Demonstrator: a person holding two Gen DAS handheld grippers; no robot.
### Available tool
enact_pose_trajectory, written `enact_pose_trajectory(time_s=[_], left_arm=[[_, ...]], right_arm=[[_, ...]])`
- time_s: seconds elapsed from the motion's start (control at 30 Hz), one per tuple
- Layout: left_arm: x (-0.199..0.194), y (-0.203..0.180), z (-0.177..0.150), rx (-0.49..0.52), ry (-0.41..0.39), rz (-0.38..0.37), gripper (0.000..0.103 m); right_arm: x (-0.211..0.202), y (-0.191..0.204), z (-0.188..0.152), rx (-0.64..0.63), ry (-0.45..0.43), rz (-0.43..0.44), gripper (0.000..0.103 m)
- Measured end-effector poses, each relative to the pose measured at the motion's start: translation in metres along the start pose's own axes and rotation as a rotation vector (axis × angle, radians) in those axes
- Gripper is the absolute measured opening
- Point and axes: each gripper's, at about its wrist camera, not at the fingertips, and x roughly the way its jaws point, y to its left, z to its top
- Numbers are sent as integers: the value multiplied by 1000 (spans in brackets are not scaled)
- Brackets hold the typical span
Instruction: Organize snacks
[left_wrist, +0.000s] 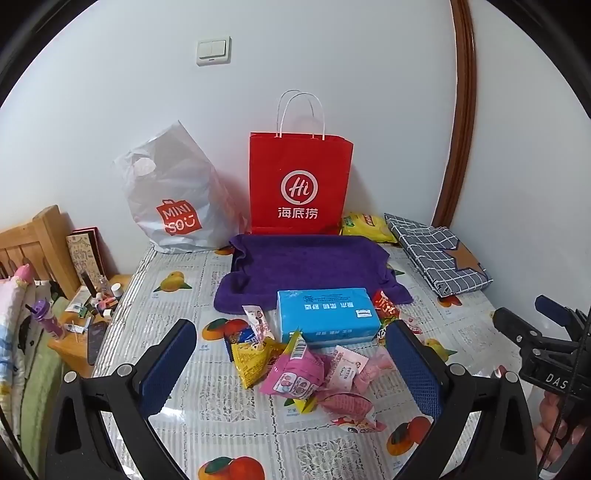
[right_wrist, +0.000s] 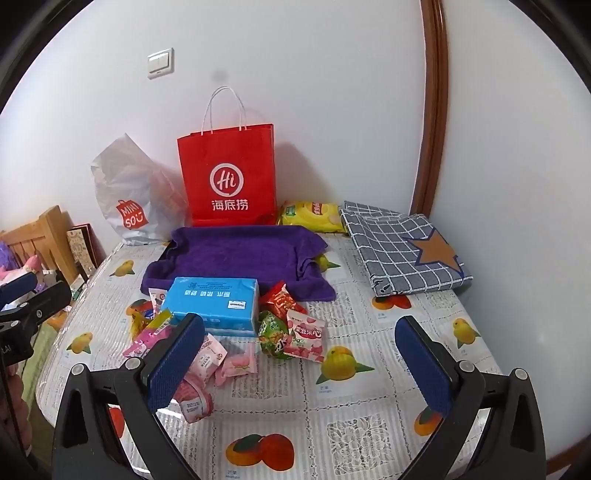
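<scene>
Both the left gripper (left_wrist: 291, 363) and right gripper (right_wrist: 299, 354) hover released, empty, over the desk (right_wrist: 369, 406). Loose snack packets (left_wrist: 295, 373) lie heaped before the blue tissue pack (left_wrist: 327, 314); crinkly wrappers may slip or snag neighbours. The red paper bag (left_wrist: 299, 184) hides its contents; packet labels are unreadable.

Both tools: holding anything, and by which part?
Nothing held. Left tool and right tool are both open above the snack pile, pads touching nothing.
</scene>
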Motion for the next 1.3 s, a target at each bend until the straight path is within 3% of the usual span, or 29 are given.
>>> enact_pose_trajectory(time_s=[1.3], left_arm=[[-8, -2, -9, -3, -19, -11, 103]], right_arm=[[-11, 2, -4, 9, -30, 10, 102]])
